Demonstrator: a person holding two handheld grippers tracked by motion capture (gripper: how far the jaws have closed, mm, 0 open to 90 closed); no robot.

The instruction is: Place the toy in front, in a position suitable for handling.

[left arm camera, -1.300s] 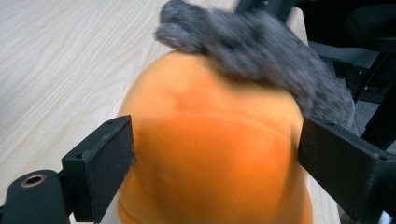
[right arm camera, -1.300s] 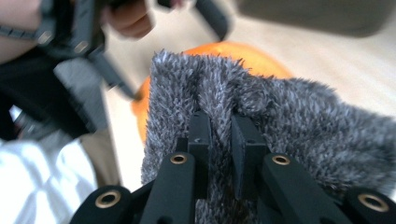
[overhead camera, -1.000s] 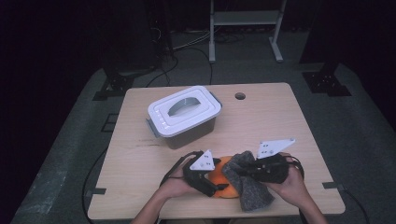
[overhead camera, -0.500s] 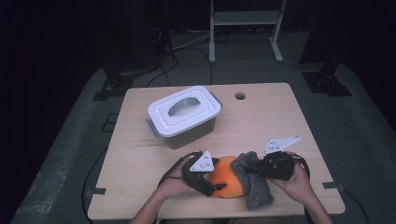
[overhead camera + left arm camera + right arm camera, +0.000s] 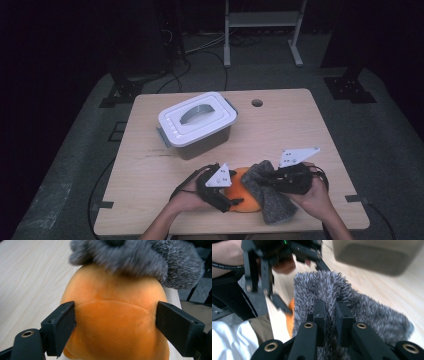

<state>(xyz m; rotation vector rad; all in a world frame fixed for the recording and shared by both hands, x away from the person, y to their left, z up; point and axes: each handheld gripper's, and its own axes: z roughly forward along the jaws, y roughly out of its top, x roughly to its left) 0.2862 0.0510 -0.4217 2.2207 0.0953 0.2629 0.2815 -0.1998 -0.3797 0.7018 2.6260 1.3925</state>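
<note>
Clamping the orange plush [image 5: 112,325] from both sides, the left gripper [image 5: 116,322] stands wide, its two black pads pressed into the soft flanks so that the fabric bulges between them. In the high view the same gripper [image 5: 231,199] lies at the near edge of the table [image 5: 300,130], held in the person's left hand [image 5: 187,197], with the plush [image 5: 245,196] just ahead of its jaws.

The right gripper [image 5: 330,315] is nearly closed, pinching a fold of the grey fur [image 5: 352,307]; the jaws sit close together with the pile squeezed between them. In the high view it [image 5: 270,181] sits just right of the plush, gripped by the right hand [image 5: 315,197], and the fur [image 5: 272,200] drapes over the plush's right side and spills down towards the table edge.

The plush is rounded, smooth and bright orange, with a curved seam across its face. The fur is shaggy, grey with pale tips, and covers the plush's top in the left gripper view [image 5: 140,260].

Farther back, well apart from both grippers, stands a grey box [image 5: 200,142] with a white handled lid [image 5: 197,119], closed. Beyond it a round hole [image 5: 257,103] shows in the tabletop.
</note>
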